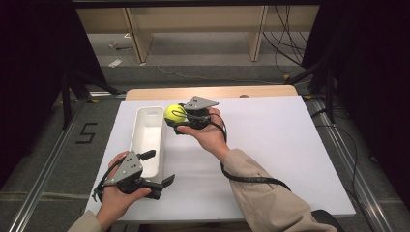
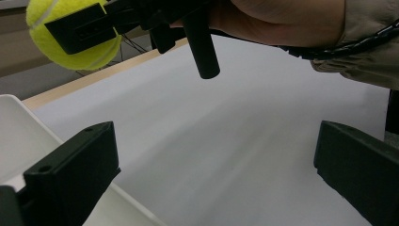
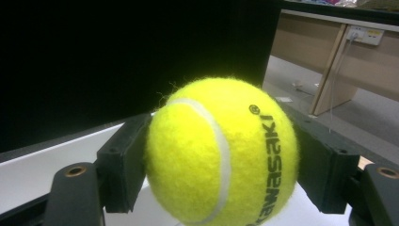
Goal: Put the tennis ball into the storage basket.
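The right gripper (image 1: 180,116) was clamped on a yellow tennis ball (image 1: 175,113), its two black jaws pressed against opposite sides of the ball. In the right gripper view the ball (image 3: 221,150) sat squarely between the pads, with a white seam curving down its front and black lettering running along its right side. The ball was held in the air, at the right edge of the far end of a white tray (image 1: 147,137); from the high view it could not be settled whether it hung over the tray's rim or just beside it. The right hand (image 1: 205,133) gripped the tool from below, and a black cable (image 1: 251,179) trailed back along the beige sleeve (image 1: 263,198).

The left gripper (image 1: 159,169) was held low near the front edge of the white table surface (image 1: 270,145), at the near end of the tray. Its jaws stood spread wide apart with nothing between them. In the left gripper view one jaw lay over the tray's near corner (image 2: 14,136) and the other over bare white surface (image 2: 226,141), with the ball (image 2: 70,42) and the right gripper (image 2: 94,28) visible above. The left hand (image 1: 118,198) held the tool from behind.

The tray was long, narrow and rounded at its corners, lying lengthwise away from the person.
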